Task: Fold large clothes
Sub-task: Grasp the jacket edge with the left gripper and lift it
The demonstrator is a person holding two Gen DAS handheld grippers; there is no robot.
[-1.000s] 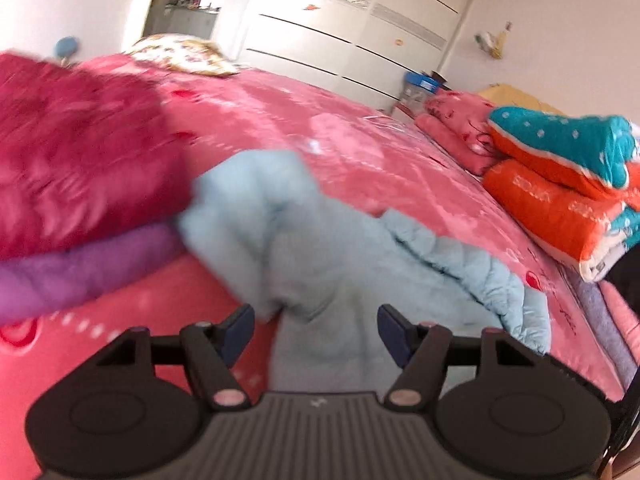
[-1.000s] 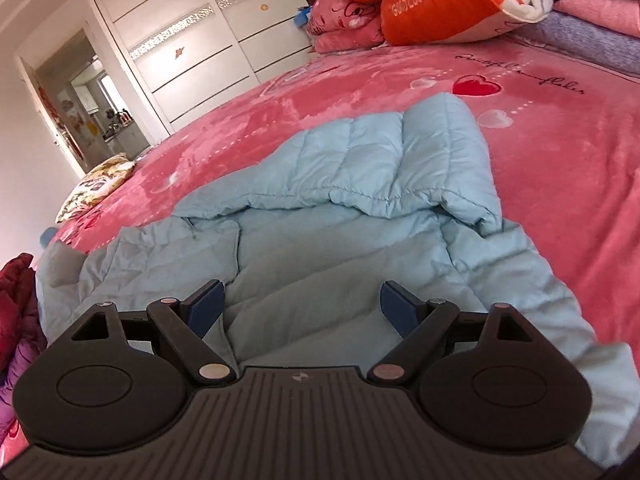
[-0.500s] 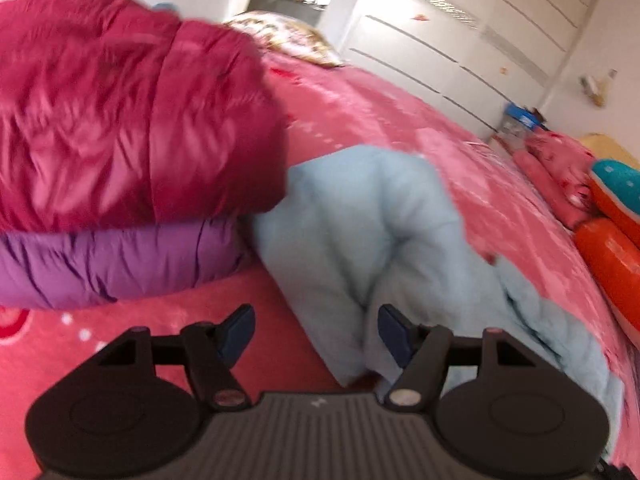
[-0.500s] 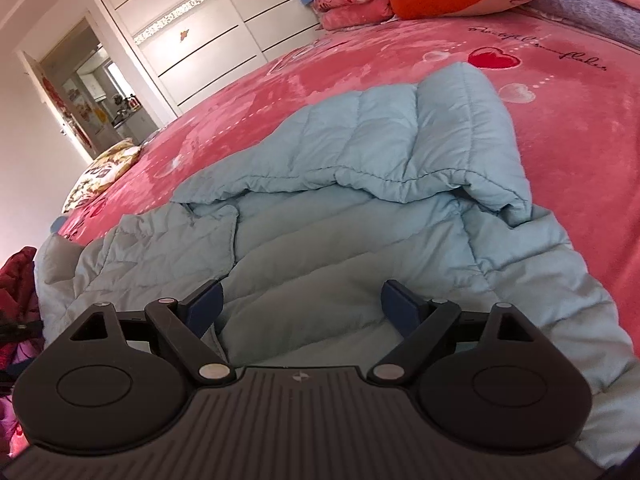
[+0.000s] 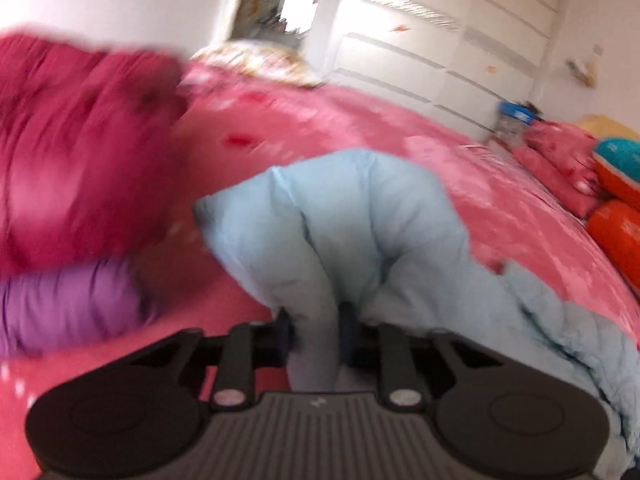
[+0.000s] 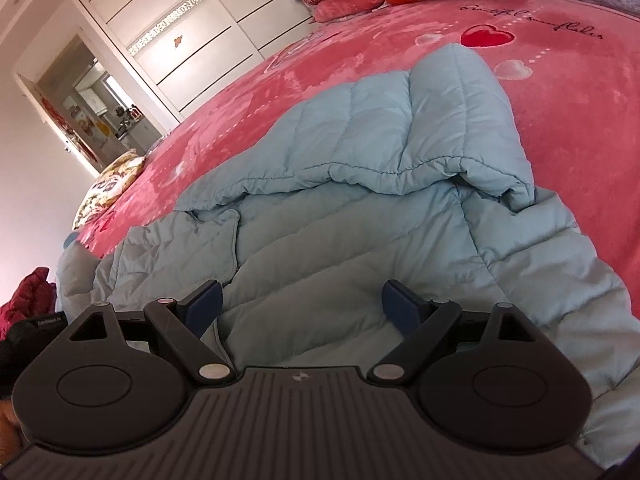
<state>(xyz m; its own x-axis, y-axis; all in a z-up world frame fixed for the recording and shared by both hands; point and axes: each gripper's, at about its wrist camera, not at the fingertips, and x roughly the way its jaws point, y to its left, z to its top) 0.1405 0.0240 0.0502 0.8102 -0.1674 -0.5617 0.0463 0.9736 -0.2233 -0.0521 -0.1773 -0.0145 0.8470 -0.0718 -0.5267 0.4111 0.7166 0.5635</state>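
Note:
A light blue quilted puffer jacket (image 6: 360, 208) lies spread on the pink bed cover (image 6: 560, 80). In the left wrist view my left gripper (image 5: 316, 328) is shut on a bunched fold of the jacket (image 5: 352, 224), which rises in a hump in front of the fingers. In the right wrist view my right gripper (image 6: 300, 304) is open and empty, low over the middle of the jacket's body. The jacket's hood or upper flap (image 6: 400, 132) is folded over beyond it.
A folded crimson jacket (image 5: 80, 148) lies on a folded purple one (image 5: 68, 312) to the left of the blue jacket. Rolled orange and teal quilts (image 5: 616, 216) are stacked at the far right. White wardrobes (image 6: 192, 40) and a doorway stand behind the bed.
My left gripper has closed from open onto a fold of the blue jacket and the fabric has bunched up. The right gripper has stayed open and edged slightly nearer the jacket.

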